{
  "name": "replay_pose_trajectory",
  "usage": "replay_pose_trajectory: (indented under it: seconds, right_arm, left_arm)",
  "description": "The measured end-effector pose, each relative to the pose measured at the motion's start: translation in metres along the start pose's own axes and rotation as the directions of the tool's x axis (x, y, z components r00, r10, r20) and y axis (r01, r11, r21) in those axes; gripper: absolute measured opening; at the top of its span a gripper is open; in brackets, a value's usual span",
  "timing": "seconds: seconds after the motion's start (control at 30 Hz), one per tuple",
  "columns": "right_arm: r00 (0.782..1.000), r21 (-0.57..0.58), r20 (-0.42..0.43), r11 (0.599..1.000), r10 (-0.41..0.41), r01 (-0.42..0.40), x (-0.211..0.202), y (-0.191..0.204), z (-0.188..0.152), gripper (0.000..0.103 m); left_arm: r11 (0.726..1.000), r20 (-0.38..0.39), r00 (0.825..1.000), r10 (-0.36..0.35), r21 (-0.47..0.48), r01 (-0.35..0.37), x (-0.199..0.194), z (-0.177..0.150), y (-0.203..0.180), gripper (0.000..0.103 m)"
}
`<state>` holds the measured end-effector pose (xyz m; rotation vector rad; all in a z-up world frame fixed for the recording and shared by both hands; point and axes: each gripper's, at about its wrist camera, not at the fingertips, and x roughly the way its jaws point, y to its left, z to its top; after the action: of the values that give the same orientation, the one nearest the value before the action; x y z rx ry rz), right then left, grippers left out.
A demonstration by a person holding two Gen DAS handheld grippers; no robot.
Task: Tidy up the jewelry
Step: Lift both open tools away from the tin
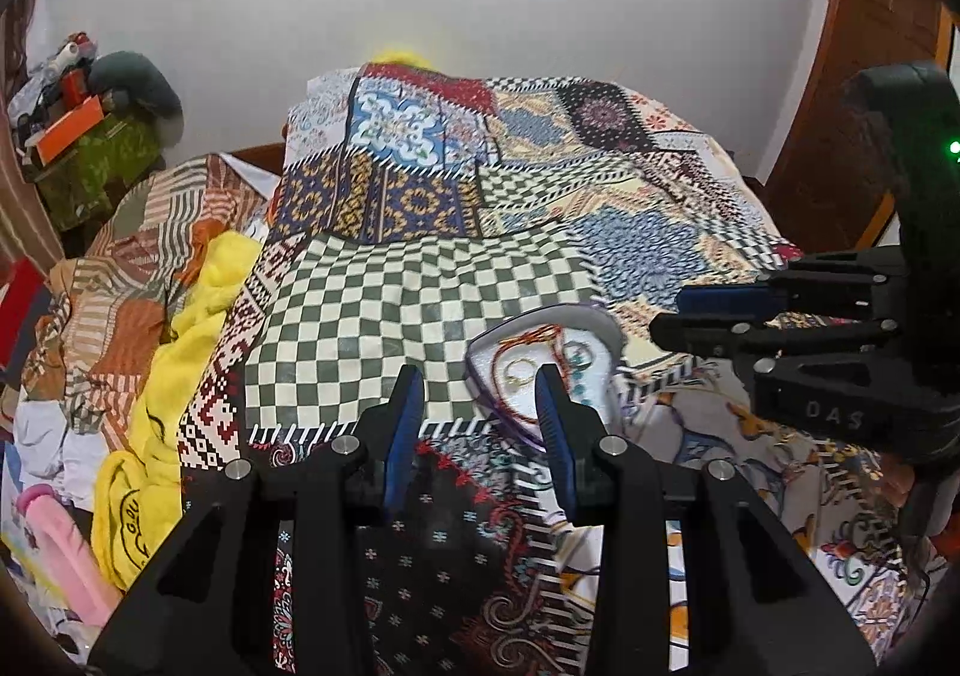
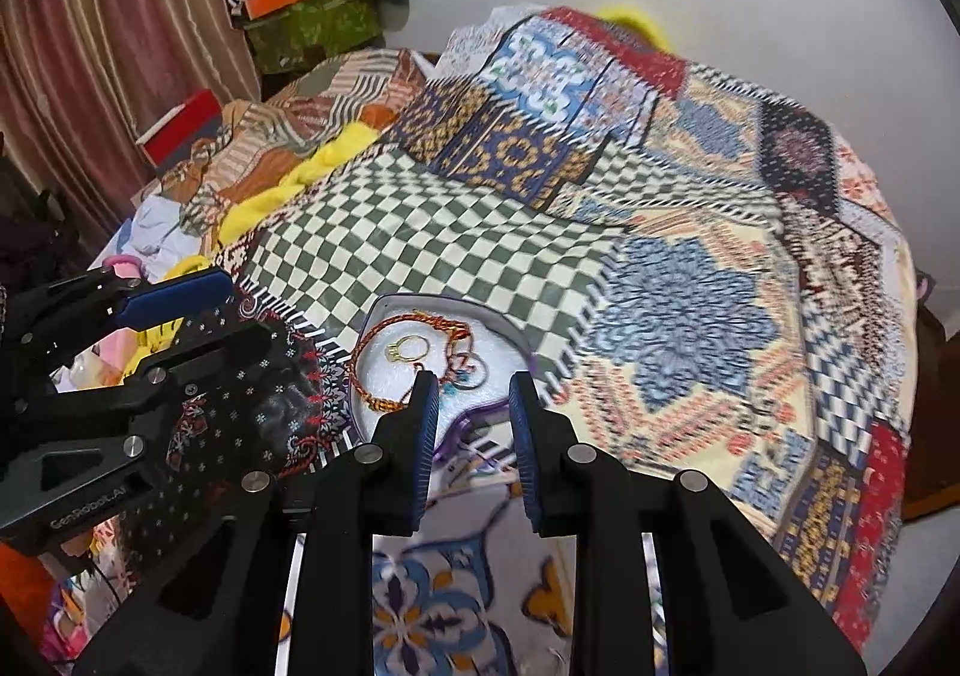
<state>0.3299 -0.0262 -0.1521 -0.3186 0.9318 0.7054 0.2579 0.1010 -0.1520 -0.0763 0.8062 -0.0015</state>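
Note:
A heart-shaped tray [image 2: 528,343] with a purple rim and white lining lies on the patchwork bed cover. It holds a red-and-gold braided cord [image 2: 384,328], a gold ring [image 2: 408,347] and small beaded pieces [image 2: 462,370]. The tray also shows in the left wrist view [image 1: 594,325]. My right gripper [image 2: 473,385] is open and empty, just above the tray's near edge. My left gripper [image 1: 479,385] is open and empty, its right finger over the tray's near-left rim. Each gripper shows from the side in the other view: the left gripper [image 2: 198,310], the right gripper [image 1: 672,316].
The patchwork cover [image 1: 420,280] drapes over a raised hump at the back. A yellow cloth [image 1: 180,352] and crumpled fabrics lie at the left. A green box [image 2: 312,25] with clutter stands by the curtain. A wooden door [image 1: 864,76] is at the right.

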Motion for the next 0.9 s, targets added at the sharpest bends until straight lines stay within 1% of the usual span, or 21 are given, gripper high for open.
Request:
replay_pose_trajectory:
  seconds: [0.17, 0.3, 0.37, 0.43, 0.5, 0.63, 0.77, 0.9]
  right_arm:
    - [0.997, 0.016, 0.063, 0.999, -0.044, 0.043, -0.035, -0.015, -0.006, 0.022]
    - [0.987, 0.01, 0.12, 0.994, -0.111, 0.111, -0.065, -0.028, -0.013, 0.022]
    - [0.983, 0.012, 0.134, 0.992, -0.126, 0.126, -0.073, -0.032, -0.017, 0.026]
    - [0.98, 0.015, 0.145, 0.99, -0.137, 0.137, -0.078, -0.036, -0.023, 0.038]
    - [0.978, 0.012, 0.148, 0.989, -0.15, 0.15, -0.079, -0.04, -0.03, 0.039]
    - [0.983, 0.013, 0.111, 0.989, -0.148, 0.148, -0.067, -0.045, -0.046, 0.039]
    - [0.994, 0.041, 0.041, 0.994, -0.103, 0.101, -0.045, -0.054, -0.065, 0.039]
    - [0.998, 0.072, -0.017, 0.996, -0.052, 0.054, -0.026, -0.06, -0.077, 0.039]
  left_arm:
    - [1.0, 0.023, 1.0, -0.011, 0.029, 0.01, -0.014, 0.006, -0.02, 0.037]
    - [0.999, 0.031, 0.999, -0.029, 0.045, 0.028, -0.021, 0.007, -0.036, 0.038]
    - [0.998, 0.025, 0.999, -0.041, 0.052, 0.04, -0.02, 0.007, -0.044, 0.039]
    - [0.997, 0.018, 0.999, -0.051, 0.06, 0.05, -0.019, 0.007, -0.053, 0.039]
    - [0.996, 0.008, 0.998, -0.062, 0.068, 0.061, -0.016, 0.006, -0.06, 0.039]
    - [0.993, -0.02, 0.997, -0.078, 0.086, 0.08, -0.007, 0.0, -0.076, 0.039]
    - [0.991, -0.044, 0.996, -0.079, 0.105, 0.083, 0.001, -0.009, -0.087, 0.039]
    - [0.99, -0.068, 0.994, -0.081, 0.112, 0.088, 0.008, -0.016, -0.09, 0.039]
